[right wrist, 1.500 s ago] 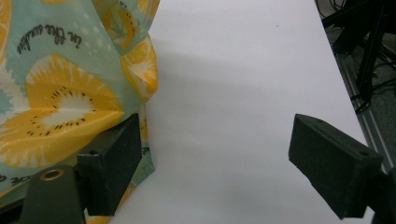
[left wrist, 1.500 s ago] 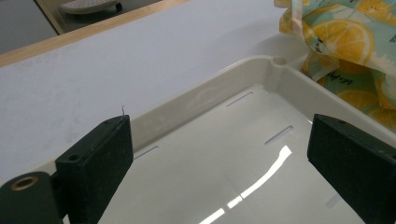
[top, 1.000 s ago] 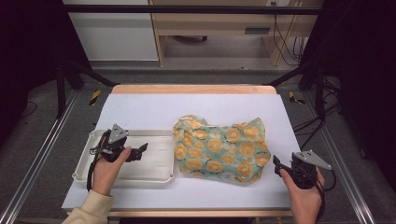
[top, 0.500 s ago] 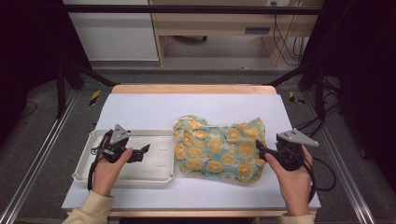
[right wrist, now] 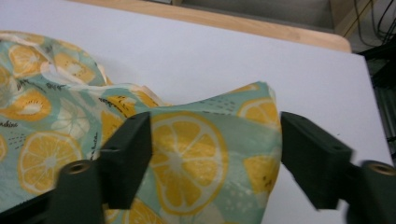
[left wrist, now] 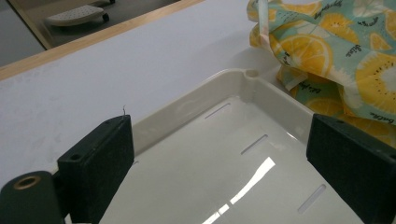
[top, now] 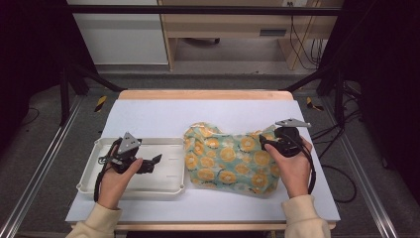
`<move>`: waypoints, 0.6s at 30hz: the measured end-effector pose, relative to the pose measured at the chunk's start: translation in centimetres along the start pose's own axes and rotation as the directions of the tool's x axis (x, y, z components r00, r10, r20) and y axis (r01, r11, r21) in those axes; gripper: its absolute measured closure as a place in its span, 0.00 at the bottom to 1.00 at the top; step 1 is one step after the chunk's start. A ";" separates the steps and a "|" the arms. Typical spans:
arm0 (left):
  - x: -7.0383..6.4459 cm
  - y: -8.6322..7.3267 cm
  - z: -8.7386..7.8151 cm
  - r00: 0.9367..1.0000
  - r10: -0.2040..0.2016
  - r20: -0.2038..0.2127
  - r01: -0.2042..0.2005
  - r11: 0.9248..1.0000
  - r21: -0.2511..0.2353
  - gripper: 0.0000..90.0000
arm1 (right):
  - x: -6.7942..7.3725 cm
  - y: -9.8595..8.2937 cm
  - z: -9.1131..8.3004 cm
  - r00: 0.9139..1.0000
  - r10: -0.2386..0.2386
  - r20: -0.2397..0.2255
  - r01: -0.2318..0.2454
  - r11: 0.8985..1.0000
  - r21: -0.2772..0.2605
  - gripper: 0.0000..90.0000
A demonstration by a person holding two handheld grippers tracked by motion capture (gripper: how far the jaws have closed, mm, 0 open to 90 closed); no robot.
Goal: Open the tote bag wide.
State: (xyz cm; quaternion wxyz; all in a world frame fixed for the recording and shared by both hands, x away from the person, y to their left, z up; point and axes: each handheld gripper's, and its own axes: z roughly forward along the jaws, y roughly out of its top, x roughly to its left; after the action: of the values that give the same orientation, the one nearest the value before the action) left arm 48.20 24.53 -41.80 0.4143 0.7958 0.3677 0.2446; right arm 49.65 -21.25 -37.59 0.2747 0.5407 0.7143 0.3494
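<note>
Lemon-print cloth [top: 230, 159]: right hand-held gripper [top: 267, 144] released, jaws straddling its far-right corner; left hand-held gripper [top: 154, 161] released over tray [top: 94, 163].

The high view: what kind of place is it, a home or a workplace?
Probably a lab or recording workspace, not a home. The table stands inside a dark metal frame, loose cables hang behind it, and only a white tray and a lemon-print cloth lie on it.
</note>
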 end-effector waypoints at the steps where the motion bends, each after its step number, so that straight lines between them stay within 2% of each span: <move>1: -0.1 0.0 0.1 1.000 0.002 0.005 -0.002 1.000 -0.001 0.09 | 0.1 -0.1 0.0 1.000 -0.010 -0.011 0.010 1.000 -0.001 0.56; 2: -0.1 0.0 0.1 1.000 0.002 0.005 -0.002 1.000 -0.001 0.09 | 0.1 -0.1 0.0 1.000 -0.010 -0.011 0.010 1.000 -0.001 0.56; 4: -0.3 0.1 0.1 1.000 0.005 0.013 -0.005 1.000 0.001 0.09 | 0.5 -0.5 -0.2 0.998 -0.031 -0.050 0.030 0.999 -0.011 0.80; 7: -0.5 0.2 0.2 1.000 0.012 0.023 -0.012 1.000 0.005 0.09 | 1.0 -1.4 -1.2 0.996 -0.045 -0.071 0.042 0.998 -0.037 0.97; 12: -0.9 0.4 0.2 0.999 0.025 0.034 -0.025 1.000 0.006 0.09 | 1.5 -3.5 -3.3 0.992 -0.042 -0.117 0.030 0.994 -0.103 1.00; 14: -1.0 0.4 0.2 0.999 0.026 0.034 -0.026 1.000 0.008 0.09 | 1.7 -4.0 -3.8 0.992 -0.045 -0.120 0.030 0.992 -0.119 1.00; 15: -1.2 0.5 0.2 0.999 0.031 0.039 -0.031 0.999 0.012 0.09 | 2.0 -5.0 -4.8 0.988 -0.059 -0.143 0.037 0.989 -0.146 1.00; 16: -1.2 0.5 0.2 0.999 0.031 0.039 -0.031 0.999 0.012 0.09 | 2.0 -5.0 -4.8 0.988 -0.059 -0.143 0.037 0.989 -0.146 1.00; 18: -1.4 0.6 0.1 0.999 0.033 0.039 -0.034 0.999 0.014 0.09 | 2.6 -6.6 -5.9 0.980 -0.069 -0.188 0.036 0.984 -0.173 1.00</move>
State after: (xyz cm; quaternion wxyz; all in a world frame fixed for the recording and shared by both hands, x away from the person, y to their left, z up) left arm 47.68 23.13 -41.44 0.4112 0.8095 0.3481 0.2334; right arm 40.58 -21.07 -39.33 0.2579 0.4598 0.7196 0.4520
